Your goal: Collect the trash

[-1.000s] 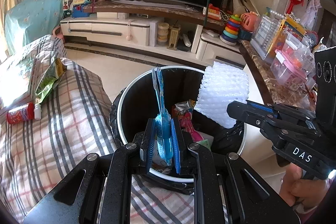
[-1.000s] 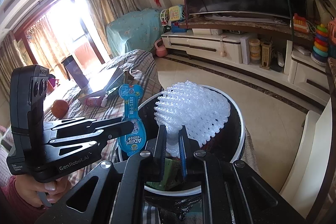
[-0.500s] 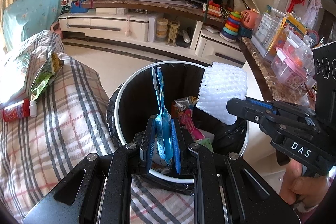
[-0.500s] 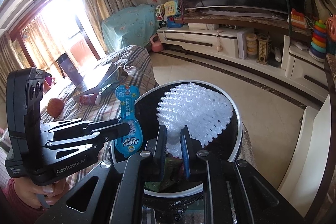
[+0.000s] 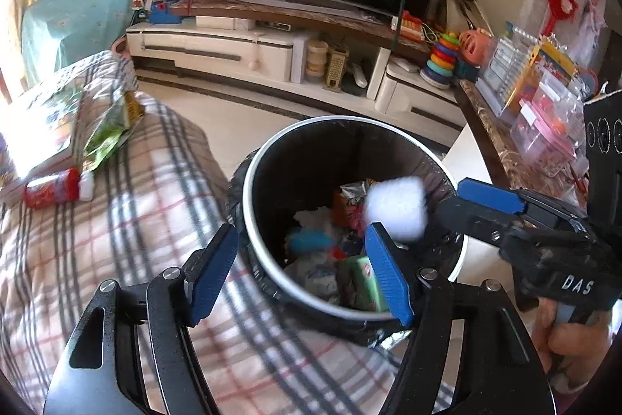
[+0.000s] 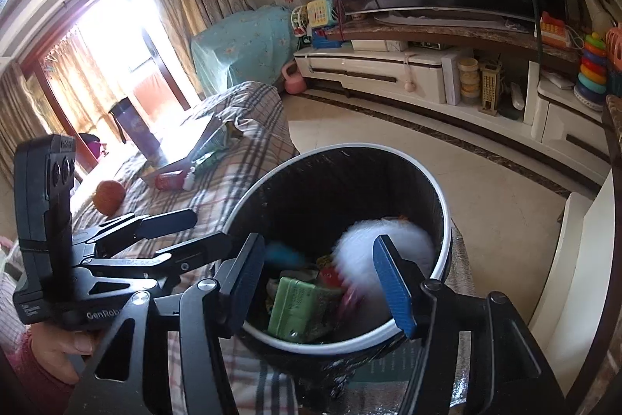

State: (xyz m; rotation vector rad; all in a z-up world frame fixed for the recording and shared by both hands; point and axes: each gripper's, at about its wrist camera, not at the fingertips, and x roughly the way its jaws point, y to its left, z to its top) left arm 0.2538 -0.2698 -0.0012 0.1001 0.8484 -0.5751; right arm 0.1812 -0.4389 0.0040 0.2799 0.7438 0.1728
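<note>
The white foam net (image 5: pixel 396 207) is in the air inside the mouth of the black trash bin (image 5: pixel 350 121), blurred, and nothing holds it; in the right wrist view the same white foam net (image 6: pixel 383 251) shows as a pale smear just above the rubbish. A blue wrapper (image 5: pixel 309 240), also blurred, lies lower among the trash, and beside it I see a green packet (image 6: pixel 291 306) and some red and orange wrappers. The left gripper (image 5: pixel 299 275) hangs over the near rim of the bin with its blue-padded fingers (image 5: pixel 212 273) wide apart and nothing between them. The right gripper (image 6: pixel 326 277) is over the bin too, from the other side, and its fingers (image 6: pixel 394 284) are spread as well and hold nothing. So, as I judge it, this part of the task is nearly done: both pieces are released and they go into the bin. But the work is not finished. On the plaid blanket (image 5: pixel 116 220) next to the bin there remain a green snack bag (image 5: pixel 110 131) and a small red bottle (image 5: pixel 56 187) lying on its side, close to a book, and farther away an orange fruit (image 6: pixel 110 196), which perhaps is not trash. The bag and the bottle look like the next things to collect.
</note>
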